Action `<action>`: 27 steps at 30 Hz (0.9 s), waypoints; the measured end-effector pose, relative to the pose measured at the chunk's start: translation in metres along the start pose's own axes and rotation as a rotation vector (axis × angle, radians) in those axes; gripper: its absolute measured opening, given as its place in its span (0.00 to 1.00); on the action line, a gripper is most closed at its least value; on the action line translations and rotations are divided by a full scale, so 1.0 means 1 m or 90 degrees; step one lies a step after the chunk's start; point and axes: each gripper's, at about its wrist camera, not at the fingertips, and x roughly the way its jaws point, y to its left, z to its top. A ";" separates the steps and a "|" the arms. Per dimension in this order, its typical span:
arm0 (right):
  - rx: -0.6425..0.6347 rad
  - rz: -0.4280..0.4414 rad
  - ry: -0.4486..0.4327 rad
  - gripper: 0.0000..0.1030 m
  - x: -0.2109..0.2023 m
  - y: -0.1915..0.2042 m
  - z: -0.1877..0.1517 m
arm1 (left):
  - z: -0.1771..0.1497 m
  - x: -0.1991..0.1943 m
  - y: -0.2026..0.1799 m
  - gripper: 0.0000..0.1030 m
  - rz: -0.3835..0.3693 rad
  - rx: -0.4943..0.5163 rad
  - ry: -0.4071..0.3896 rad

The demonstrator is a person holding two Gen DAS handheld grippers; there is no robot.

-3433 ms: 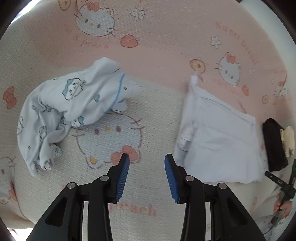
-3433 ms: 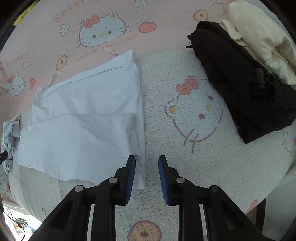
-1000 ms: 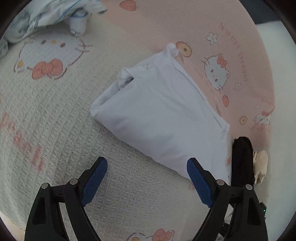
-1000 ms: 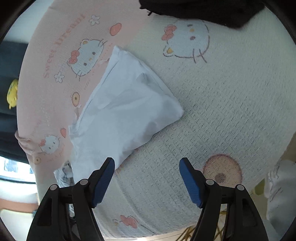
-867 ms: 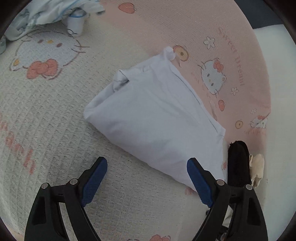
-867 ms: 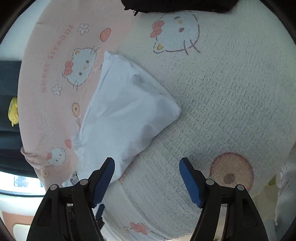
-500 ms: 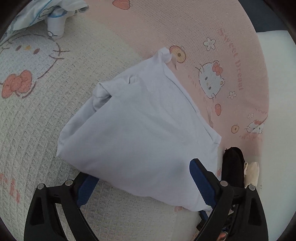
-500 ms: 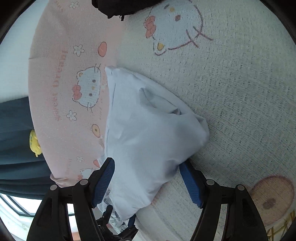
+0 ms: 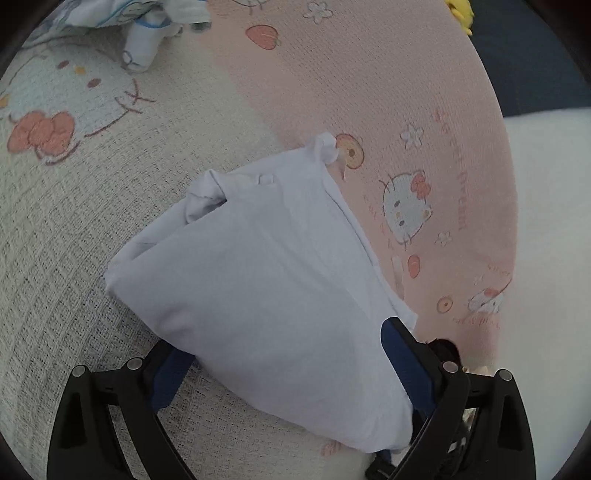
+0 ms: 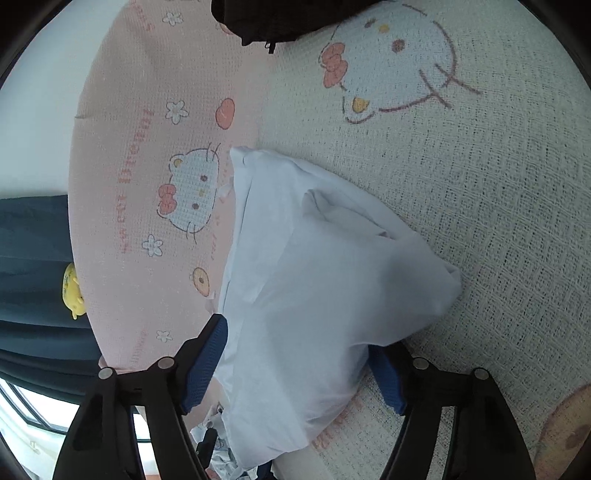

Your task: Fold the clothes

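- The left gripper (image 9: 288, 373) is standing spread, straddling the folded white garment (image 9: 258, 288) between its jaws, not pinching.
- The right gripper (image 10: 295, 365) is closing around the garment's opposite end; both should be squeezing evenly before lifting.

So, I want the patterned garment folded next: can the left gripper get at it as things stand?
Probably not yet. The left gripper straddles the folded white garment, and the patterned garment lies far off across the blanket, though nothing blocks the way.

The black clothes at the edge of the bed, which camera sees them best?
The right wrist view. There the black clothes lie along the top edge on the blanket, cut off by the picture's rim. The left wrist view shows only a dark sliver behind the white folded garment.
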 end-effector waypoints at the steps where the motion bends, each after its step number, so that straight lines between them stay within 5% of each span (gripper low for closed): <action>1: 0.022 0.000 -0.011 0.50 0.000 -0.005 0.000 | 0.002 0.000 0.001 0.94 -0.002 -0.010 0.004; 6: 0.103 0.022 -0.040 0.30 -0.002 -0.025 -0.002 | 0.004 0.002 -0.002 0.98 -0.003 -0.012 0.018; 14: -0.011 -0.049 -0.061 0.29 0.005 0.000 -0.008 | 0.001 0.005 -0.016 0.98 0.034 0.049 0.031; 17: -0.036 -0.065 -0.048 0.35 0.008 0.007 -0.006 | -0.001 0.008 -0.028 0.86 0.097 0.090 0.036; 21: -0.055 -0.042 -0.028 0.64 0.011 0.018 -0.002 | -0.012 0.014 -0.050 0.77 0.202 0.196 0.027; 23: -0.073 -0.058 -0.020 0.65 0.012 0.022 -0.002 | -0.015 0.014 -0.052 0.73 0.229 0.213 0.020; 27: -0.151 -0.156 -0.036 0.38 0.014 0.035 -0.012 | -0.018 0.019 -0.062 0.58 0.284 0.278 0.018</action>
